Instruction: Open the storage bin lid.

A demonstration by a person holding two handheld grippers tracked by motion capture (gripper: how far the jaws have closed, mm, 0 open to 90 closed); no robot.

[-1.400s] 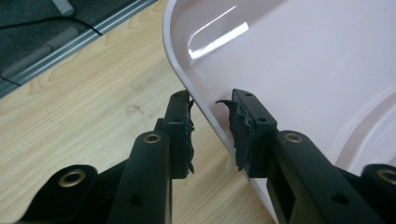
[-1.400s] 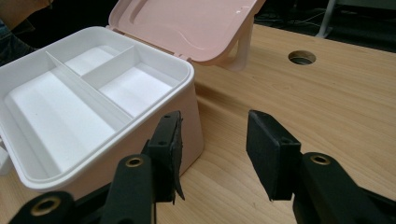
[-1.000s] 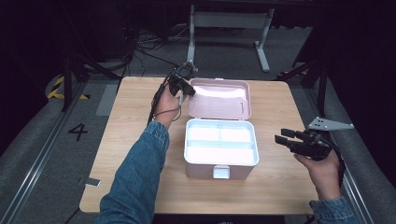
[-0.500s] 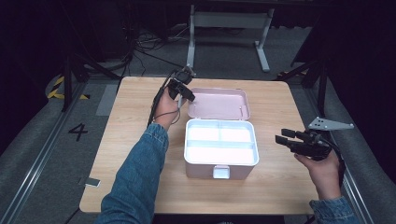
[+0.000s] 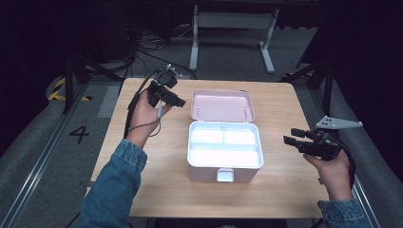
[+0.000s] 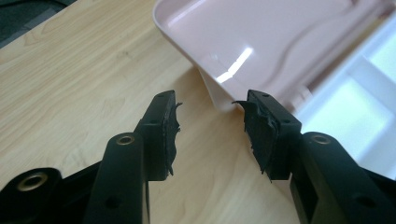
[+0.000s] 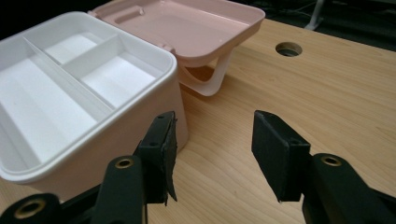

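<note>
Jaws parted; box lid lies flat rearward.

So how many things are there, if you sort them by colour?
Pink: 1, the box with its open lid.
White: 1, the tray inside the box.
Black: 2, the left gripper and the right gripper.
Total: 4.

A pink storage box sat mid-table, its lid thrown fully back and lying flat, showing a white divided tray inside.
</note>
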